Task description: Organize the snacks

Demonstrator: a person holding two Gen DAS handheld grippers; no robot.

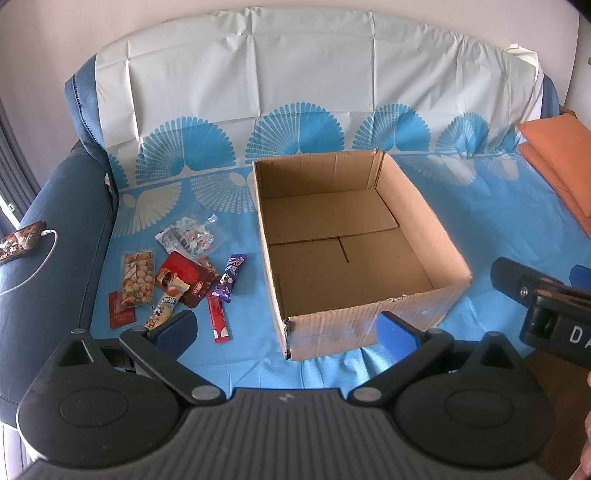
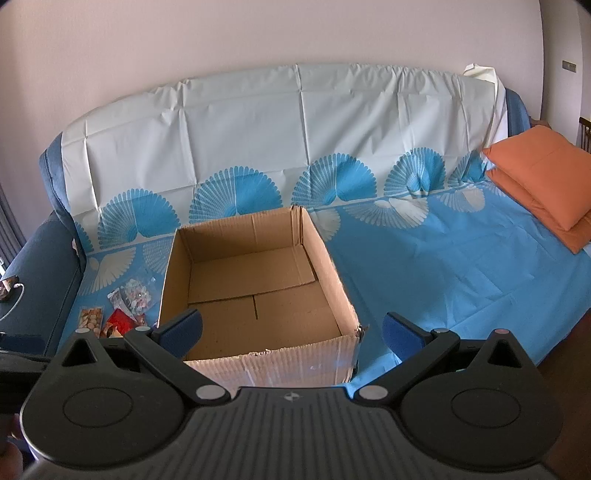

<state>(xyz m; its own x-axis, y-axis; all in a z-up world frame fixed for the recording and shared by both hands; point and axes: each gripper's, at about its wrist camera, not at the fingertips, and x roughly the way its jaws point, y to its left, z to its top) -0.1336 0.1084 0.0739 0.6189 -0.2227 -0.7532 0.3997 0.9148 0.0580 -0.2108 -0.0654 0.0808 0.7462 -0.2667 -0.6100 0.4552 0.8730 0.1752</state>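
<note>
Blue-padded fingers of the left gripper (image 1: 286,330) stand wide apart, holding nothing, above a sofa draped in a blue fan-print cloth (image 1: 480,229). Beyond them sits an empty cardboard box (image 1: 373,325); the snacks (image 1: 181,273) lie scattered past the left finger. The right gripper (image 2: 291,330) is likewise spread and empty before the box. Orange cushions (image 2: 543,177) rest far right, against a pale wall (image 2: 258,33).
</note>
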